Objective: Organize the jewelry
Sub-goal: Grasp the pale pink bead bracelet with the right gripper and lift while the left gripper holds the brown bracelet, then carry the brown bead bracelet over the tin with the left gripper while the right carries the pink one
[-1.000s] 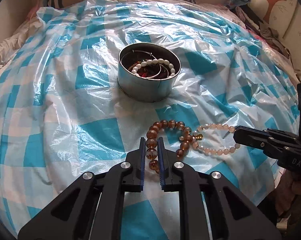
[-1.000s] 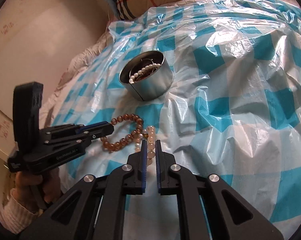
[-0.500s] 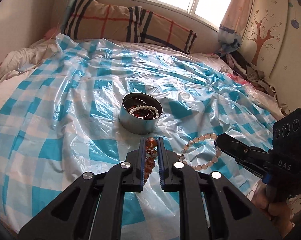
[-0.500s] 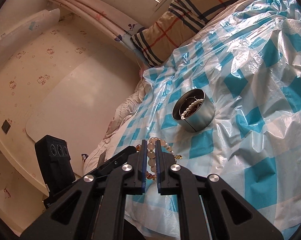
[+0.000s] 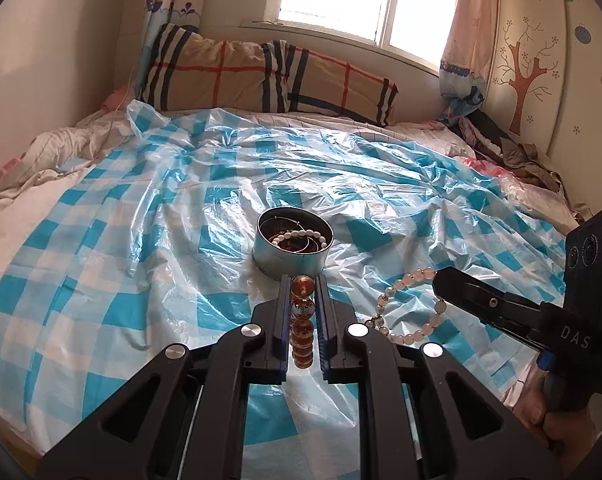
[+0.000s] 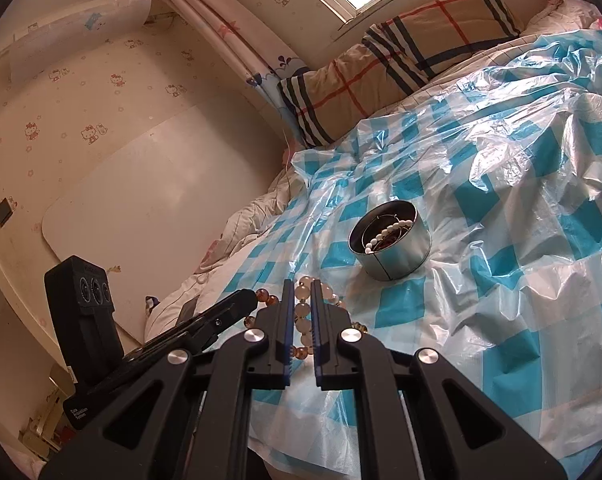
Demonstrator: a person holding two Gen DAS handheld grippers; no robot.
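Both claws hang just short of the round metal tin [image 5: 293,246] that sits on the blue-checked plastic sheet [image 5: 141,240] spread over the bed. The left claw [image 5: 303,300] is nearly closed, pinching an amber bead bracelet [image 5: 302,320] whose loop dangles between its fingers, clear of the sheet. To the right of it, the right claw [image 6: 301,304] is clamped almost shut on a pale pink bead bracelet [image 6: 303,312], also lifted. Inside the tin lie a white pearl bracelet [image 5: 297,236] and thin wire bangles. A plaid pillow [image 5: 261,76] rests beyond the tin, under the window.
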